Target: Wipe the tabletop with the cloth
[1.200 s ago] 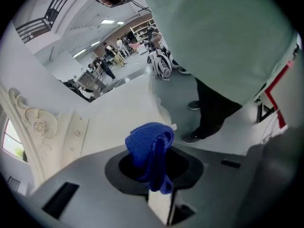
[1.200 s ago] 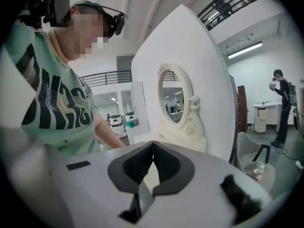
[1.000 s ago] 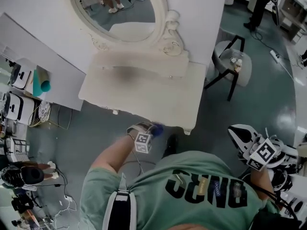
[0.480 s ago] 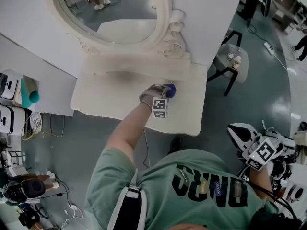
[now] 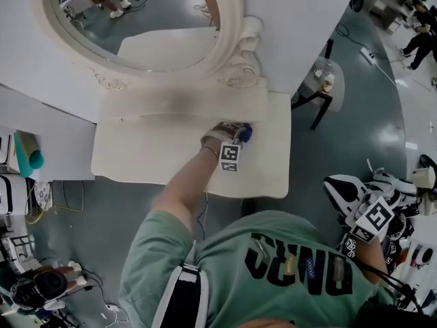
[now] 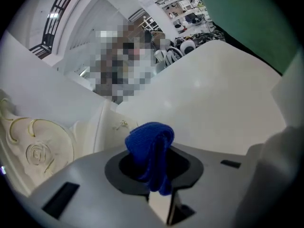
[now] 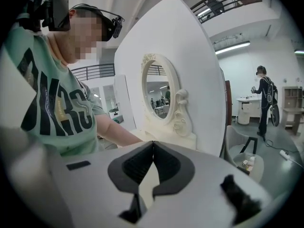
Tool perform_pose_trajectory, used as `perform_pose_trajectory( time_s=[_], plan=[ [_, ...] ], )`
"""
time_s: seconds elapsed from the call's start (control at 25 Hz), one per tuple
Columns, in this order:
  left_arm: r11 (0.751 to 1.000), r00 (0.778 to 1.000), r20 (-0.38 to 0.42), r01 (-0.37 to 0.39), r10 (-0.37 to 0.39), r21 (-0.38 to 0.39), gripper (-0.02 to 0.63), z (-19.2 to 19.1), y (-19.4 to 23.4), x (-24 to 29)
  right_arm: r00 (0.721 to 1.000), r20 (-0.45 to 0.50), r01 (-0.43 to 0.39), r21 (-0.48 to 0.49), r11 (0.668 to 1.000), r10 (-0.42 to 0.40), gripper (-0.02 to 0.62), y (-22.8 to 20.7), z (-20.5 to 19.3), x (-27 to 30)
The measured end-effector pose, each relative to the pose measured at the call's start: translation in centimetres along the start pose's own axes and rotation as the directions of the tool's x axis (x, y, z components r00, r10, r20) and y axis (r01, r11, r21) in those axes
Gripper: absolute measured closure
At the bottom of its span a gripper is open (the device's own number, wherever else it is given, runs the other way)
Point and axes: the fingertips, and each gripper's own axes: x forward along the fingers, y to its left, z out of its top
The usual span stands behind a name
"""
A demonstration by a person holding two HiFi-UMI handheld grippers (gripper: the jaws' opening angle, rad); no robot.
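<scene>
A cream dressing table (image 5: 150,162) with an oval mirror stands against the white wall. My left gripper (image 5: 237,139) is over the tabletop's right middle, just in front of the raised back shelf, and is shut on a folded blue cloth (image 5: 244,132). In the left gripper view the blue cloth (image 6: 151,151) bulges out from between the shut jaws of the left gripper (image 6: 154,167), above the pale tabletop (image 6: 213,103). My right gripper (image 5: 355,207) hangs off to the right of the table over the floor. In the right gripper view the right gripper (image 7: 153,153) has its jaws shut with nothing between them.
A small round side table (image 5: 326,82) with black legs stands right of the dressing table. White equipment (image 5: 17,176) and cables lie on the floor at the left. Another person (image 7: 263,99) stands far off by a counter. The ornate mirror frame (image 5: 239,53) rises behind the tabletop.
My left gripper has carried the blue cloth from below the table's front edge up onto the tabletop, then a little farther toward the back shelf. The right gripper has stayed put.
</scene>
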Motion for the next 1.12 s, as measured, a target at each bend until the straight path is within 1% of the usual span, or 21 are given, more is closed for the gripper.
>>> perform_pose_trajectory(
  time_s=[0.16,0.24,0.32,0.48,0.64,0.68,0.76,0.84,0.88,0.92,0.96,1.04,1.12],
  plan=[
    [0.996,1.0,-0.025,0.008,-0.01,-0.084,0.517,0.0,-0.3,-0.1,0.999,-0.01,-0.033,-0.017,0.999,0.033,0.583,0.8,0.0,0.6],
    [0.996,0.999,-0.035,0.019,-0.022,-0.087,0.517,0.4,-1.6,-1.0,0.998,-0.007,-0.059,-0.025,0.998,0.059,0.583,1.4,-0.1,0.7],
    [0.996,0.999,-0.027,0.034,-0.037,-0.083,0.517,1.4,-3.9,-2.6,0.996,-0.002,-0.089,-0.032,0.995,0.089,0.583,1.9,-0.4,0.3],
    [0.992,0.998,-0.005,0.066,-0.067,-0.105,0.517,4.6,-10.8,-7.4,0.988,0.012,-0.153,-0.056,0.987,0.153,0.583,2.8,-1.5,-2.1],
    [0.983,0.992,-0.045,0.11,-0.118,-0.147,0.517,7.1,-19.7,-12.6,0.977,0.042,-0.204,-0.082,0.976,0.208,0.583,3.6,-3.1,-6.7],
    [0.98,0.989,-0.06,0.127,-0.138,-0.151,0.517,7.9,-21.9,-13.8,0.975,0.051,-0.212,-0.088,0.973,0.217,0.583,3.7,-3.6,-8.2],
    [0.973,0.975,-0.09,0.19,-0.202,-0.133,0.515,9.5,-26.4,-15.8,0.972,0.064,-0.217,-0.099,0.971,0.224,0.583,3.7,-4.7,-11.4],
    [0.964,0.963,-0.108,0.232,-0.247,-0.13,0.515,11.1,-29.1,-17.2,0.974,0.074,-0.207,-0.104,0.973,0.215,0.583,3.2,-5.6,-14.4],
    [0.961,0.961,-0.118,0.23,-0.248,-0.151,0.515,11.5,-29.4,-17.4,0.975,0.081,-0.197,-0.102,0.975,0.206,0.583,2.9,-6.0,-15.8],
    [0.961,0.964,-0.128,0.21,-0.234,-0.178,0.515,11.8,-28.8,-17.2,0.977,0.09,-0.187,-0.099,0.977,0.196,0.583,2.5,-6.1,-17.0],
    [0.963,0.969,-0.134,0.176,-0.205,-0.204,0.515,12.1,-27.3,-16.8,0.978,0.099,-0.177,-0.094,0.98,0.186,0.583,2.0,-6.2,-18.1],
    [0.969,0.983,-0.136,0.09,-0.123,-0.229,0.515,13.1,-22.2,-15.5,0.979,0.115,-0.161,-0.081,0.984,0.169,0.583,1.2,-6.1,-19.4],
    [0.976,0.991,-0.127,0.018,-0.047,-0.219,0.515,13.7,-16.4,-13.5,0.98,0.118,-0.153,-0.069,0.986,0.16,0.583,0.6,-5.9,-19.3]
  ],
)
